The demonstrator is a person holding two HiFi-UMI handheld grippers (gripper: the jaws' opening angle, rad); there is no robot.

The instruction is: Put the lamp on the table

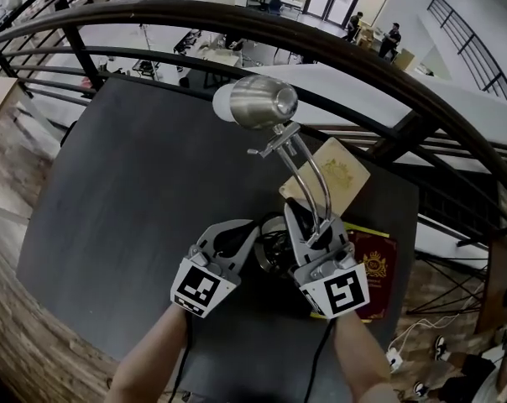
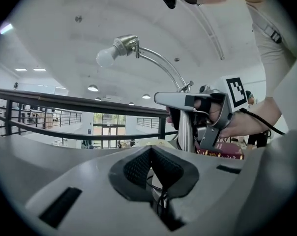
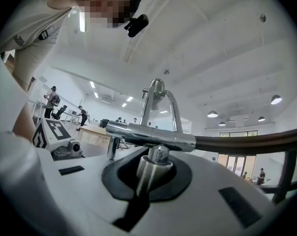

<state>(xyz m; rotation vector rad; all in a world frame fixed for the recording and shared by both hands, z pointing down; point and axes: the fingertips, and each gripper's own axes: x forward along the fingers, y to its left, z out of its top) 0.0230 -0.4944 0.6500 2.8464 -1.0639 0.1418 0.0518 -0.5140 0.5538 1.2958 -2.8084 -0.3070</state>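
Note:
The lamp has a silver head (image 1: pixel 262 101) with a white bulb (image 1: pixel 224 101) and a curved chrome neck (image 1: pixel 308 170). It stands tilted above the dark table (image 1: pixel 136 200). My right gripper (image 1: pixel 310 225) is shut on the lower stem (image 3: pixel 151 168), below a chrome crossbar (image 3: pixel 148 134). The left gripper (image 1: pixel 241 240) sits close beside it. Its pads are together on the lamp's black cord (image 2: pixel 158 200). In the left gripper view the bulb (image 2: pixel 106 57) shows high up and the right gripper (image 2: pixel 207 117) holds the stem. The lamp's base is hidden.
A tan book (image 1: pixel 342 175) and a maroon book (image 1: pixel 375 267) lie on the table's right side, just behind the grippers. A dark curved railing (image 1: pixel 363 65) runs along the table's far edge, with a drop to a hall below. Wood floor (image 1: pixel 10 342) lies to the left.

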